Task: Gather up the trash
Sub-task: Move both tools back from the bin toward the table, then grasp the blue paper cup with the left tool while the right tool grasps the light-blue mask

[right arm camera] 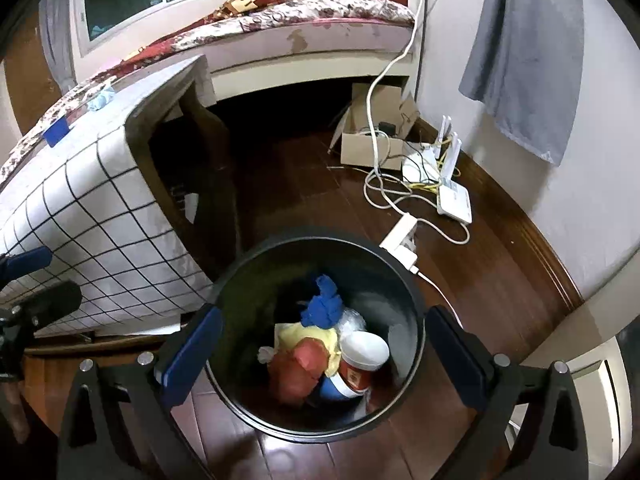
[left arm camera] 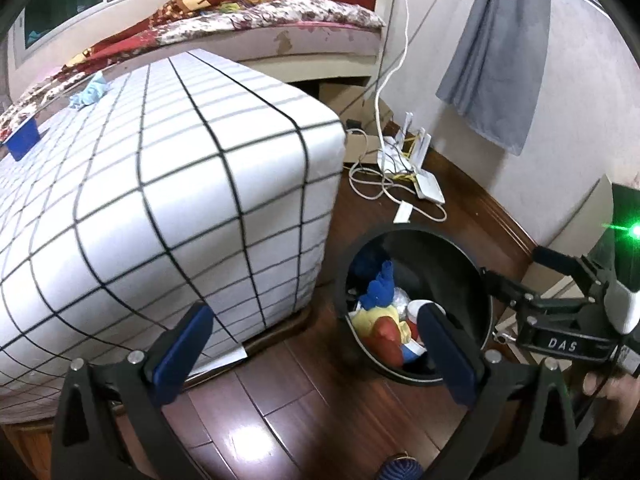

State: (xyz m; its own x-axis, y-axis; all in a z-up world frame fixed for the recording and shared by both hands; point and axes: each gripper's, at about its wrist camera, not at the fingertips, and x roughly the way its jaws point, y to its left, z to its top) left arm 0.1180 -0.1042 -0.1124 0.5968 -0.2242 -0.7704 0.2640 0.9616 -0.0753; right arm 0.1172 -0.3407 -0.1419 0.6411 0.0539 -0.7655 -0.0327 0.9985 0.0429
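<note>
A black round trash bin stands on the wood floor beside a table with a checked cloth. It holds a blue crumpled cloth, a yellow wrapper, a red piece and a white-lidded cup. My right gripper is open and empty, right above the bin. My left gripper is open and empty, over the floor left of the bin. A light blue crumpled scrap and a blue box lie on the tabletop.
A router, a white power strip, tangled cables and a cardboard box lie on the floor by the wall. A grey cloth hangs on the wall. A bed with a floral cover stands behind.
</note>
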